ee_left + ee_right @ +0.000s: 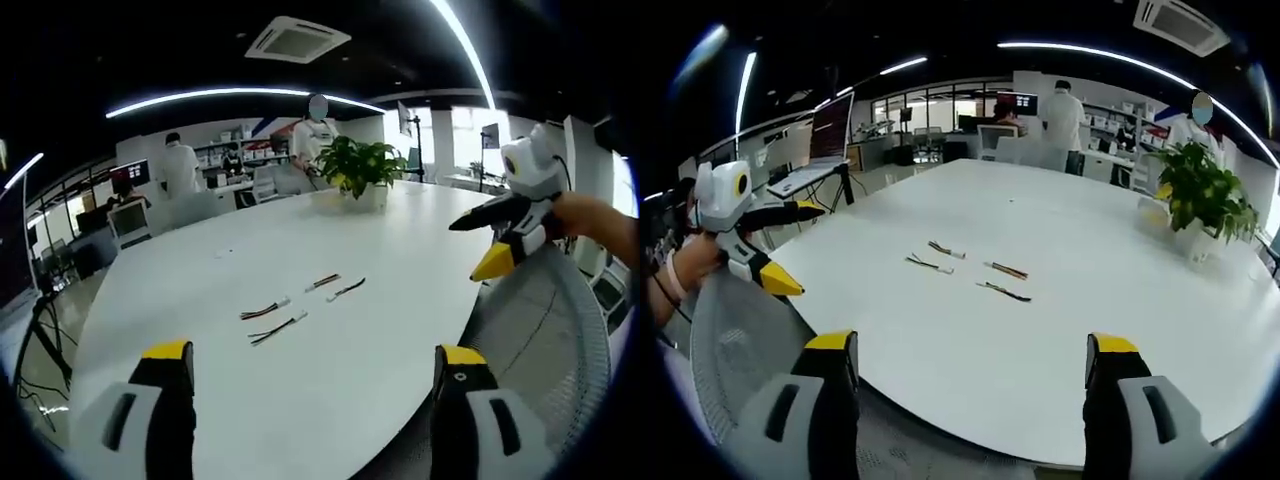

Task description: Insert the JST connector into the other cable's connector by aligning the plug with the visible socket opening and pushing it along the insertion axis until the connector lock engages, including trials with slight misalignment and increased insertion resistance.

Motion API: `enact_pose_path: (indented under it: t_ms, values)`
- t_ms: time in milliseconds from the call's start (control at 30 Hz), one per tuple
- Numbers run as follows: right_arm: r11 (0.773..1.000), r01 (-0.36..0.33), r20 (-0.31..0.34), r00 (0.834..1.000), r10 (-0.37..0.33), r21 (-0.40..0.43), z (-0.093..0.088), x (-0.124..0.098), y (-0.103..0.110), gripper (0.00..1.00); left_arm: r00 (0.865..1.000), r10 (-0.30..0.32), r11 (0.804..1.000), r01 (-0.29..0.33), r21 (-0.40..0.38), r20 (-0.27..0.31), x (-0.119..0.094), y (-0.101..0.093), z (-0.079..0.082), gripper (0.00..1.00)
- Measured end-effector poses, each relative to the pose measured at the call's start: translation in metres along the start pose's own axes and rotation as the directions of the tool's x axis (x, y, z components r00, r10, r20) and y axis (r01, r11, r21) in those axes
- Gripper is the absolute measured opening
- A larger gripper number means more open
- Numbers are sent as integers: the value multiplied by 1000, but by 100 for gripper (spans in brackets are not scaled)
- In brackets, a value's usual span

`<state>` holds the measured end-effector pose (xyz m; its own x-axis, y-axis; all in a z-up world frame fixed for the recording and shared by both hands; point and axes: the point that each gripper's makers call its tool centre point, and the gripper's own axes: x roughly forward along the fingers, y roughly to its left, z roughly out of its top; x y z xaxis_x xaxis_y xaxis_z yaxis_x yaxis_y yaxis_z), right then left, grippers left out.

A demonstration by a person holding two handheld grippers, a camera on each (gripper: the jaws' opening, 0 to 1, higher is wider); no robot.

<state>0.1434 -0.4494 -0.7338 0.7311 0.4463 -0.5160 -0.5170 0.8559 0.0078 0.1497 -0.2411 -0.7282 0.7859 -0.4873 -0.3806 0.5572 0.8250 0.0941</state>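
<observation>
Seen in the left gripper view: left tool (pixel 315 375) held level over the near edge of the white bench (pixel 400 250), jaws spread wide, nothing between them. Ahead of it, toward the potted plant (pixel 360 168), four short cables with connectors lying loose on the bench top: one pair (pixel 270 320) nearer, the other pair (pixel 335 286) just beyond, all apart from both tools. Farther right, beside the bench rim and short of the plant, right tool (pixel 495 240) held in a hand (pixel 600 225), pointing in toward the bench, yellow tips parted, empty. Seen in the right gripper view: left tool (pixel 780 250) at the left, gripped by a hand (pixel 685 275) over a mesh chair back (pixel 740 345), tips apart. Right tool (pixel 970 375) low before the bench edge, jaws wide, empty; cables (pixel 970 272) in a loose row between it and the plant (pixel 1200 195).
</observation>
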Motion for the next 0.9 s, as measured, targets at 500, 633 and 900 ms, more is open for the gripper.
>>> enact_pose_path:
  t_ms: [500,633,900]
  values:
    - [1000,1,-4,1000,-1,14,-1,0,-1,92,1000,16,1000,-16,6,-9,-1,2,-2,99]
    - [1000,2,-4,1000,-1,18,-1,0,-1,92,1000,14,1000,-14,9,-12,-1,2,-2,99]
    - [1000,3,-3,1000,-3,26,0,0,0,95,999,42,999,-42,0,-25,-2,8,-4,99]
